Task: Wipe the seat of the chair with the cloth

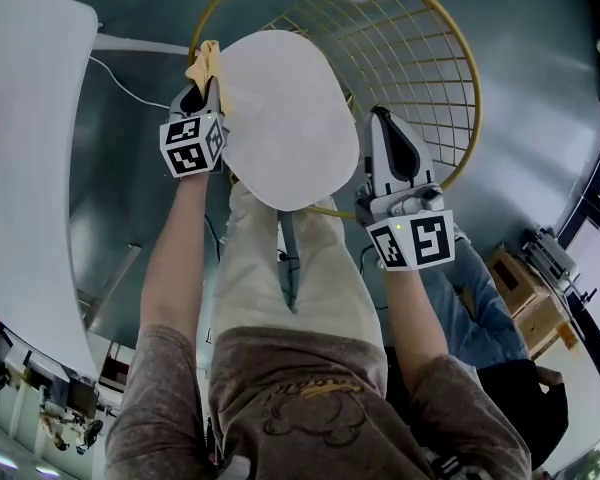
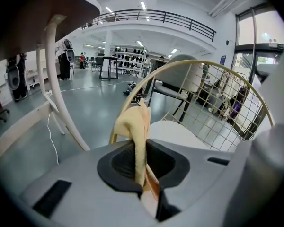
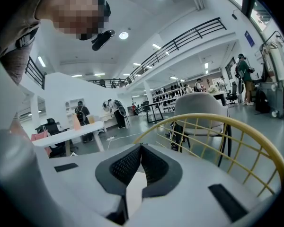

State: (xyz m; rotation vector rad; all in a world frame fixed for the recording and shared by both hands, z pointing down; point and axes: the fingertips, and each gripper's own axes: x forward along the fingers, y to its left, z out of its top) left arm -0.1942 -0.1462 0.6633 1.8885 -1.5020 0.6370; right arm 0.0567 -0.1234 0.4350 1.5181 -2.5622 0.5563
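Now, the left gripper (image 2: 143, 170) has its jaws clenched on the yellow cloth (image 2: 134, 129). A fold of it stands up out of the dark pads, with a tail pinched down between them. The head view has that cloth (image 1: 208, 65) poking out past the jaws right at the far-left edge of the white seat (image 1: 285, 118). Whether it is actually pressing on the seat cannot be told from here.

Over on the other side, the right gripper (image 3: 141, 149) has its jaws shut tight on nothing, tips meeting. It hangs at the seat's near-right edge, over the gold rim.

So here is what matters: the seat lies immediately to the right of the left jaws, and its long axis runs away from the person, far end to near end. The left gripper is the one with the cloth and is plainly the nearer to the work. A sweep rightward and back toward the person looks like the natural opening stroke.

As for room to move, the gold wire backrest (image 1: 410, 58) curves round the far and right sides of the seat, so strokes that way will meet the mesh. The left side is open floor (image 1: 130, 188), with the white counter (image 1: 30, 168) standing farther left, apart from the chair. The person's legs stand at the seat's near edge.
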